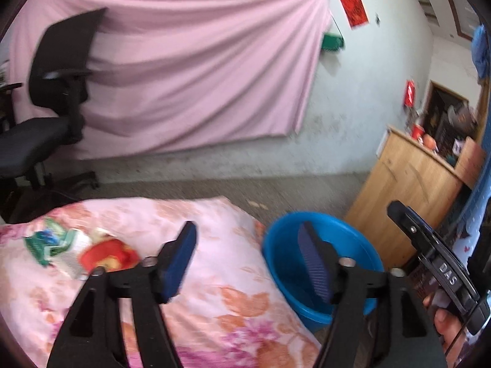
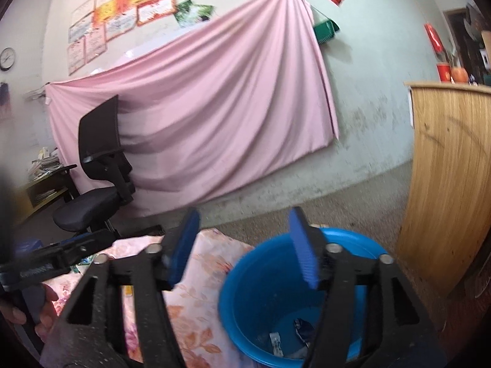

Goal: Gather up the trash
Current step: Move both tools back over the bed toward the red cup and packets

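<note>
You've got crumpled wrappers (image 1: 76,250), green-white and red-yellow, lying in a loose heap on the floral bed cover (image 1: 214,276), well left of the blue bucket (image 2: 260,291) standing upright beside the bed, with a few scraps (image 2: 285,340) on its bottom.

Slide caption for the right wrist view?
Open right tongs held over a blue bucket with wrappers inside, beside a floral bedspread.
</note>
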